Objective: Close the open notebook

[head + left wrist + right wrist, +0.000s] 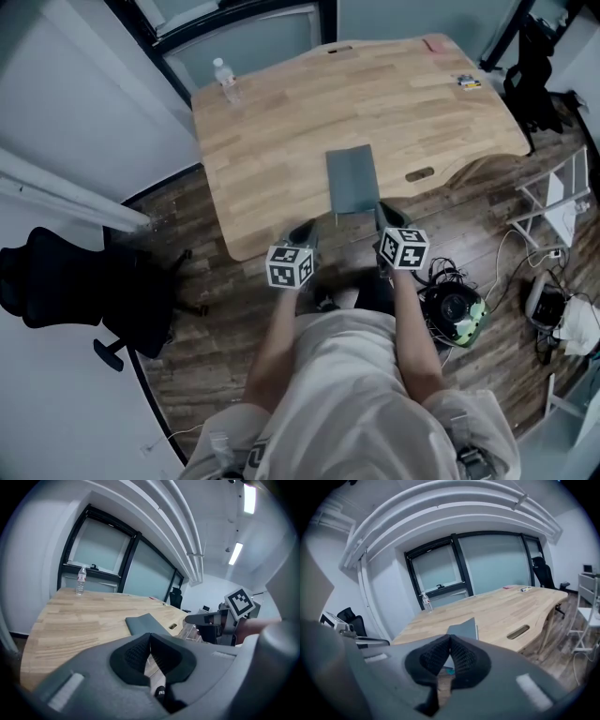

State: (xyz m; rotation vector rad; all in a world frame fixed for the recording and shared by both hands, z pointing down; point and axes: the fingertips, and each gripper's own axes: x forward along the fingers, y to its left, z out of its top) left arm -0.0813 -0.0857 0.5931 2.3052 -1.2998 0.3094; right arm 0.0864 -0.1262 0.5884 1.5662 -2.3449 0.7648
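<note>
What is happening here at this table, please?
A person stands at the near edge of a wooden table with a gripper in each hand. The left gripper and the right gripper are both shut and empty. The grey notebook lies flat just ahead of them and looks closed.

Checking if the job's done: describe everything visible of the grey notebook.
The notebook is a plain dark grey rectangle with a matte cover; a thin pale edge shows along one long side. It looks closed and lies flat on the wooden table, close to its near edge, a short side facing that edge. Only the table touches it.
</note>
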